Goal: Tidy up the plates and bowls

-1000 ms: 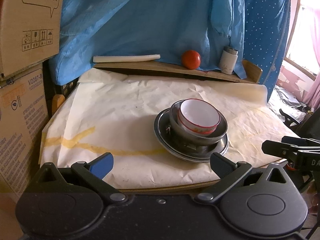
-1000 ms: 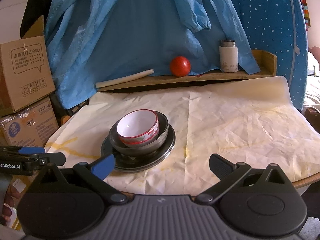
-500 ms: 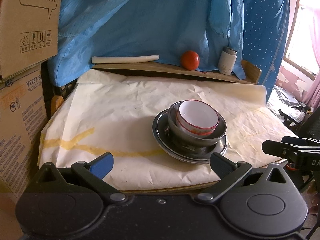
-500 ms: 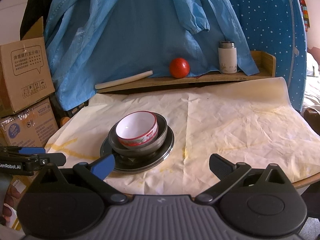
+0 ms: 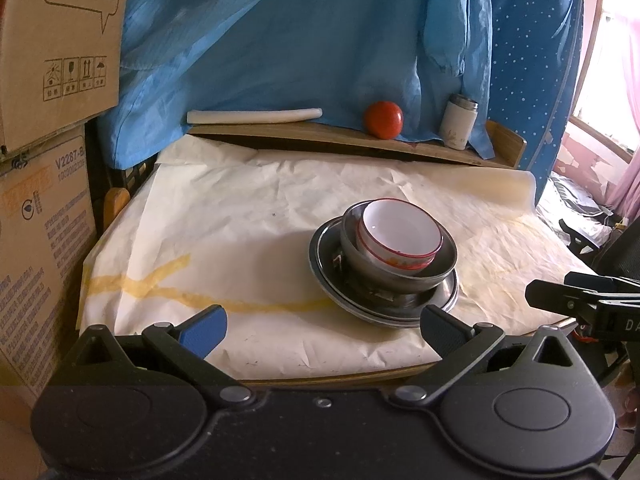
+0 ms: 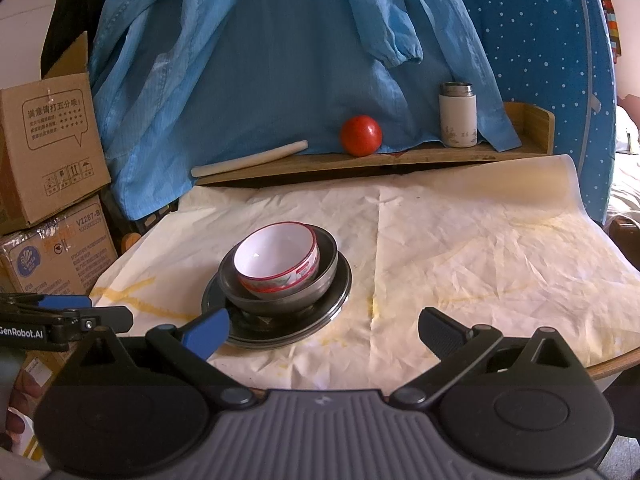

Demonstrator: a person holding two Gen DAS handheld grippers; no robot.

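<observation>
A white bowl with a red rim (image 5: 400,236) (image 6: 278,260) sits tilted inside a steel bowl (image 5: 384,268) (image 6: 320,276), which rests on stacked steel plates (image 5: 328,264) (image 6: 344,280) on the paper-covered table (image 5: 224,220) (image 6: 480,248). My left gripper (image 5: 322,326) is open and empty at the table's near edge, short of the stack. My right gripper (image 6: 324,330) is open and empty, near the stack's front right. Each gripper shows at the side of the other's view: the right one (image 5: 576,300), the left one (image 6: 72,318).
A wooden shelf (image 6: 400,156) at the back holds a white roll (image 5: 254,116), a red ball (image 5: 383,119) (image 6: 361,135) and a white flask (image 5: 458,121) (image 6: 458,120). Blue cloth (image 6: 320,60) hangs behind. Cardboard boxes (image 5: 44,140) (image 6: 48,152) stand at the left.
Both grippers have drawn back slightly from the stack, which sits a little smaller and farther in view. The stack itself has not moved.
</observation>
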